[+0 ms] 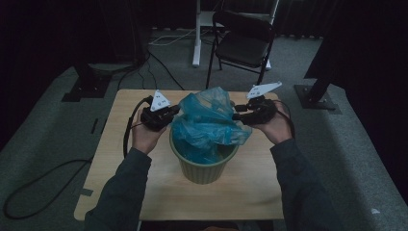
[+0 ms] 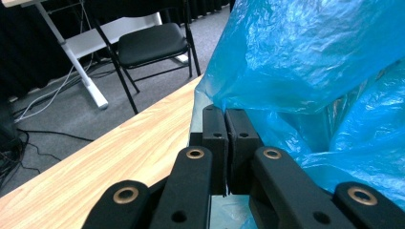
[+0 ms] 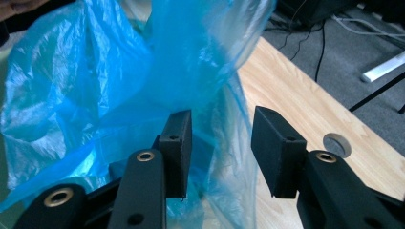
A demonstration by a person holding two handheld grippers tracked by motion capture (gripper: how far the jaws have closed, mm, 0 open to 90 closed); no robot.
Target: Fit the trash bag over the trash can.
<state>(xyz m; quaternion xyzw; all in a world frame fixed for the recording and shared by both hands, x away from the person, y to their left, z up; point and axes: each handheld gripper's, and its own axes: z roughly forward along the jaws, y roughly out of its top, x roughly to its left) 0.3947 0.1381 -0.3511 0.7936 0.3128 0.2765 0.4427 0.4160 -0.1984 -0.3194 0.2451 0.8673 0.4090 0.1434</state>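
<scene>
Two grippers flank a pale green ribbed bin (image 1: 203, 166) in the high view. The bin stands near the middle of the wooden table (image 1: 120, 163), a little toward the near edge, and a blue plastic bag (image 1: 209, 120) billows out of its mouth. The left gripper (image 1: 174, 112) meets the bag's left side and the right gripper (image 1: 235, 115) reaches its right side, each held in a hand coming from the near edge. A black folding chair (image 1: 243, 43) stands on the carpet beyond the far edge.

In the left gripper view, the left gripper (image 2: 224, 125) has its jaws pressed together, with the edge of the blue plastic bag (image 2: 310, 62) pinched between their tips. The table (image 2: 110, 157) runs off to the left, and the chair (image 2: 148, 45) is behind it.

In the right gripper view, the right gripper (image 3: 222, 138) has its jaws spread apart. A fold of the blue plastic bag (image 3: 95, 76) hangs in the gap and against the left jaw, not yet clamped. A round hole (image 3: 336, 144) shows in the table (image 3: 296, 109) near the right jaw.

The risk, as I judge it: with one side alone held, any pull could drag the thin film off the rim on the loose side, or tilt the light bin. If the right jaws shut on too little film, it may slip out; a hard tug could tear it.
</scene>
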